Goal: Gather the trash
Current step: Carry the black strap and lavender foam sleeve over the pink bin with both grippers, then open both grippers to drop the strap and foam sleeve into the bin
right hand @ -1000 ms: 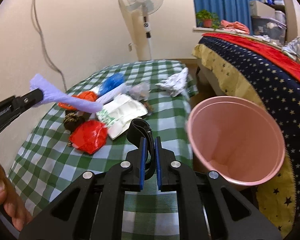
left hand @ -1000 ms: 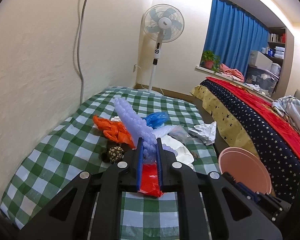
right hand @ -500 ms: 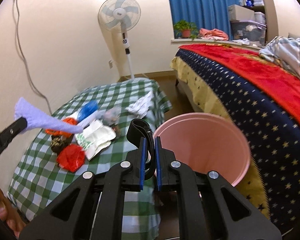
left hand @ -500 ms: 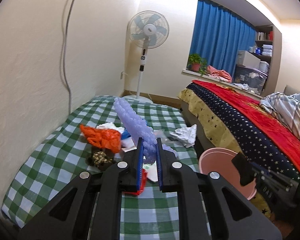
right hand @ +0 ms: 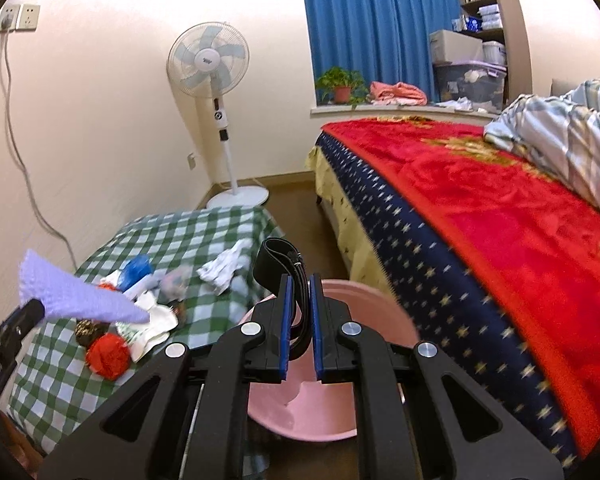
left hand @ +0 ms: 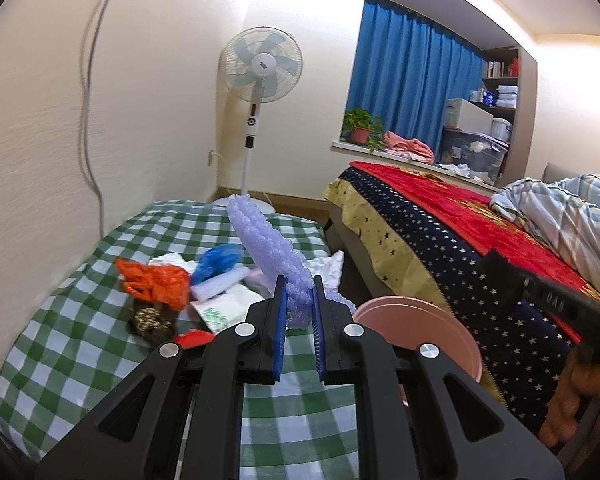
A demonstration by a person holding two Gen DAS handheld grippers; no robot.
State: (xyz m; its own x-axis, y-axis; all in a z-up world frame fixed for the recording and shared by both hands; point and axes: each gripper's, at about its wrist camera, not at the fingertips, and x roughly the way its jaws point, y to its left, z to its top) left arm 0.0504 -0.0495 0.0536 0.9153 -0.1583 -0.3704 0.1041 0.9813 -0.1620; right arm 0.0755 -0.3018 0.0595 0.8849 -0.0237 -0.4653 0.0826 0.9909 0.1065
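Observation:
My left gripper [left hand: 299, 304] is shut on a long purple bubble-wrap strip [left hand: 266, 246], held in the air above the green checked table [left hand: 76, 340]; the strip also shows in the right wrist view [right hand: 80, 294]. My right gripper [right hand: 299, 304] is shut on a black strap [right hand: 284, 264], held above the pink bin [right hand: 332, 412], which stands by the table's right edge [left hand: 420, 332]. On the table lie an orange bag [left hand: 156, 280], a blue bag [left hand: 220, 258], a red wad [right hand: 108, 354], white paper [right hand: 224, 266] and a dark patterned ball [left hand: 150, 318].
A bed with a red and starred navy cover [right hand: 480, 240] stands to the right of the bin. A standing fan [right hand: 216, 112] is in the far corner. A cable [right hand: 24, 152] hangs down the wall on the left.
Both grippers have risen and pulled back from the table. The pink bin now sits lower and under the right gripper. Both grips are unchanged.

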